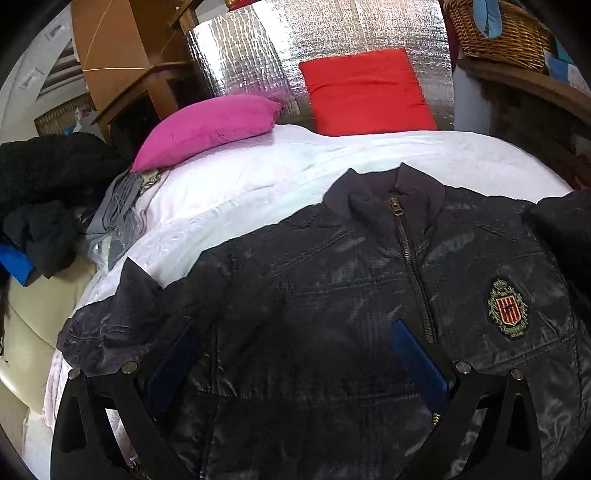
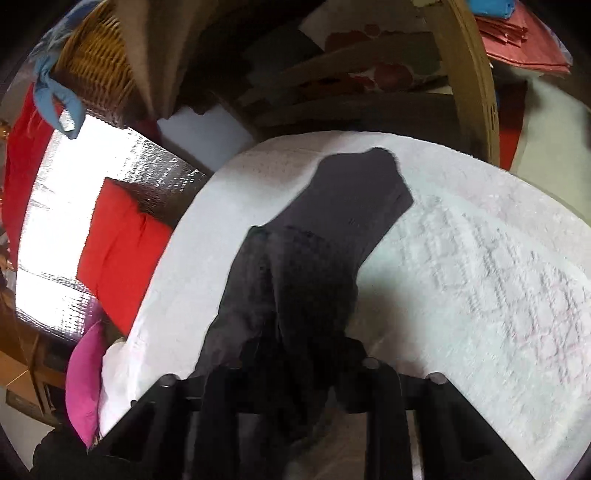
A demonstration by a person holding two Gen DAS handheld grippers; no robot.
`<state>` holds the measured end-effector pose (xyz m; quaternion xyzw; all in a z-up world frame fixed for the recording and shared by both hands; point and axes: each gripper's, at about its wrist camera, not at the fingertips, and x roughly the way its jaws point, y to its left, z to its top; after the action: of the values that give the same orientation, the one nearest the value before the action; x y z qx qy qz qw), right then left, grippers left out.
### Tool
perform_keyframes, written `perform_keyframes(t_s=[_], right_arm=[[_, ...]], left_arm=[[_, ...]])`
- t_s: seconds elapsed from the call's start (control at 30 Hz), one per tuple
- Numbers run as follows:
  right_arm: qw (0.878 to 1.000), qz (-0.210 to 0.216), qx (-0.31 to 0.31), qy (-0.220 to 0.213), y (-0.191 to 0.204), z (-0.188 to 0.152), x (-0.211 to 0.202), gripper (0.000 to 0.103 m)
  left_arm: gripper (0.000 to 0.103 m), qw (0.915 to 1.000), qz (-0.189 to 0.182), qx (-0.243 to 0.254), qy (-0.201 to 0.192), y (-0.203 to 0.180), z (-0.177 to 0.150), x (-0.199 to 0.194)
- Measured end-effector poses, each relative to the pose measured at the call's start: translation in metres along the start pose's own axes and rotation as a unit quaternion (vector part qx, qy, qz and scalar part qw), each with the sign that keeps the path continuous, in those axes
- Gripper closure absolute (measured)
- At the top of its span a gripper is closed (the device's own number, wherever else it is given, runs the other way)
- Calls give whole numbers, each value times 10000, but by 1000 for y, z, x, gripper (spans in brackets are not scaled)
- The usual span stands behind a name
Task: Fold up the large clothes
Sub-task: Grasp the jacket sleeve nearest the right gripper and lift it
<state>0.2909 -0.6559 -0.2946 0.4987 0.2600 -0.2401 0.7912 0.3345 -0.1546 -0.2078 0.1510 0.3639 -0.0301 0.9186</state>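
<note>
Jacket [image 1: 351, 295], dark navy and shiny, lies front-up on the white quilted bedspread [image 1: 236, 177]; we see its zipper [image 1: 412, 258] closed up to the ribbed collar [image 1: 391, 184] and an embroidered crest [image 1: 508, 308] on one chest panel. Our left gripper [image 1: 295, 363] hangs over the jacket's lower body with its jaws spread wide, the blue pads [image 1: 417, 365] apart and nothing between them. One sleeve runs out toward the left edge of the bed, its cuff [image 1: 138, 278] resting on the bedspread.

From the right wrist view we see the other sleeve [image 2: 314, 266] stretching away from the camera across the bedspread [image 2: 480, 258], ending in a dark ribbed cuff [image 2: 358, 184] that lies flat on the cloth. Our right gripper [image 2: 295, 373] has its fingers drawn close together around bunched sleeve fabric; the cloth covers the fingertips, so we cannot see the pads themselves, but the grip looks closed on the sleeve.

At the head of the bed: a magenta pillow [image 1: 210, 127] lying on the bedspread and a red cushion [image 1: 369, 92] propped against a silver foil panel [image 1: 258, 55]. A heap of dark clothes [image 1: 48, 192] sits off the left side of the bed. A wicker basket [image 1: 502, 29] stands on a wooden shelf at upper right.
</note>
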Motion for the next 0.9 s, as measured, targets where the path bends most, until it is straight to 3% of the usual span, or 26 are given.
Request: perform_keyframes(t_s=[0.17, 0.33, 0.47, 0.67, 0.83, 0.9], right_arm=[[9945, 811, -613, -270, 54, -24, -39, 80], [9809, 1632, -1051, -107, 107, -76, -76, 80], [9704, 2075, -1140, 468, 131, -135, -83, 80], [9565, 2261, -1269, 1338, 135, -219, -82, 80], [9484, 2293, -805, 2037, 118, -251, -70, 78], [9463, 2302, -613, 2185, 112, -247, -63, 75]], left_arm=[[0, 9996, 15, -296, -39, 17, 7, -4], [0, 9990, 88, -445, -57, 33, 9, -7], [0, 9987, 238, -444, -35, 47, 5, -6], [0, 9972, 355, -651, 43, 68, -2, -5], [0, 9980, 271, -570, 71, 61, -6, -4], [0, 9986, 237, -468, 67, 54, -7, -3]])
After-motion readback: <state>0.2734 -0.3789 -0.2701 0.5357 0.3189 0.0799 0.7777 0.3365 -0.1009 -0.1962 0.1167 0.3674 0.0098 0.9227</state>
